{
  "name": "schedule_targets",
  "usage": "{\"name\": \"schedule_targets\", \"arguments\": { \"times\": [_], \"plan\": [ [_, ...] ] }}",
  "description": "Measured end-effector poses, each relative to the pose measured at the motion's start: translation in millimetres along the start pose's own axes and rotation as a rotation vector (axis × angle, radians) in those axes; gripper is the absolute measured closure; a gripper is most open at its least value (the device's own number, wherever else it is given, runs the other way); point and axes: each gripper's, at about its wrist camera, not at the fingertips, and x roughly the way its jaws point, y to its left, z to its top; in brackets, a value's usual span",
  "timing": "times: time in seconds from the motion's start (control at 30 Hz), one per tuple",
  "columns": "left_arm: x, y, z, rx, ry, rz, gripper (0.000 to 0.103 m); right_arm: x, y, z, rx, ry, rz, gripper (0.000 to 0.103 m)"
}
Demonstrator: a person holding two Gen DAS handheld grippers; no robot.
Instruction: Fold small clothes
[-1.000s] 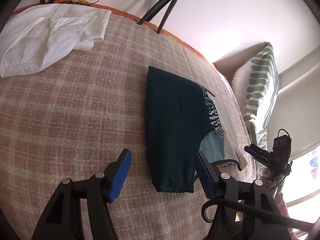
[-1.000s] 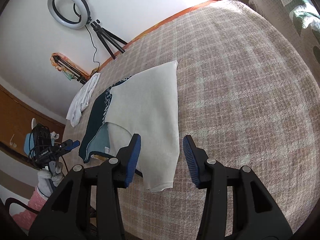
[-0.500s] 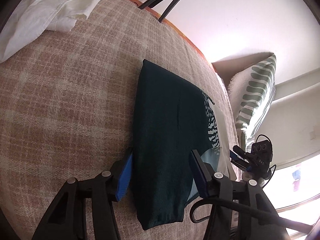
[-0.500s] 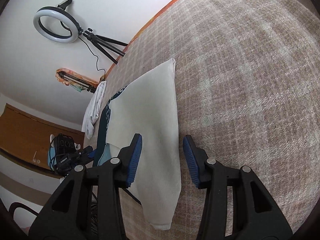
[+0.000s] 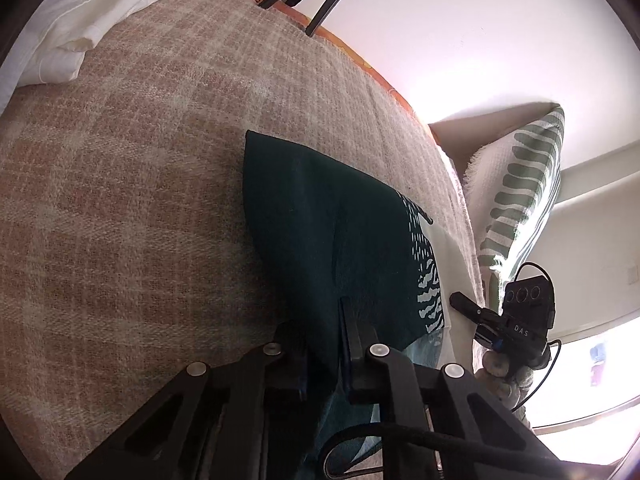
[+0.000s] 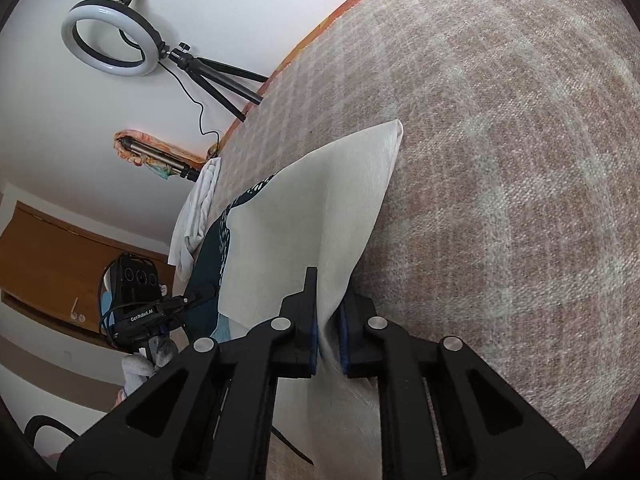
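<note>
Item: small garment (image 5: 332,236), lying flat mid-blanket (image 5: 140,200), nearer its near edge.

Left gripper (image 5: 324,344): jaws closed on the garment's dark teal near corner.

Right gripper (image 6: 329,344): jaws pinched shut on the garment's (image 6: 312,216) cream near corner.

Handling: both near corners appear secured. For a clean fold, lift them together, keep the hem taut between the grippers, carry it toward the blanket's far edge and match the corners.

Appearance: dark teal left panel, cream right panel, white dashed print between them, pale blue lining at the near opening; thin and soft.
</note>
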Motion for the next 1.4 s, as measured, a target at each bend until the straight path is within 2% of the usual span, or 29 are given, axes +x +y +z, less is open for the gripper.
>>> {"name": "schedule_targets", "arguments": {
  "times": [0.2, 0.63, 1.03, 1.4],
  "plan": [
    [-12.4, -32.8, -7.6, 0.148, -0.078, 0.065, 0.102, -15.3, 26.0, 2.1, -0.06, -0.058, -0.034, 0.098],
    [-43.5, -48.4, -5.1, 0.186, -0.142, 0.024, 0.102, -35.2, 74.3, -1.1, -0.155, -0.12, -0.063, 0.098],
    [-94.5, -28.4, 14.9, 0.203, -0.208, 0.04, 0.102, -13.7, 133.4, 4.6, -0.251, -0.119, -0.077, 0.098],
    [-155.8, 16.8, 51.3, 0.21, -0.292, 0.083, 0.102, 48.5, 209.1, 23.5, -0.353, -0.106, -0.087, 0.098]
  ]
}}
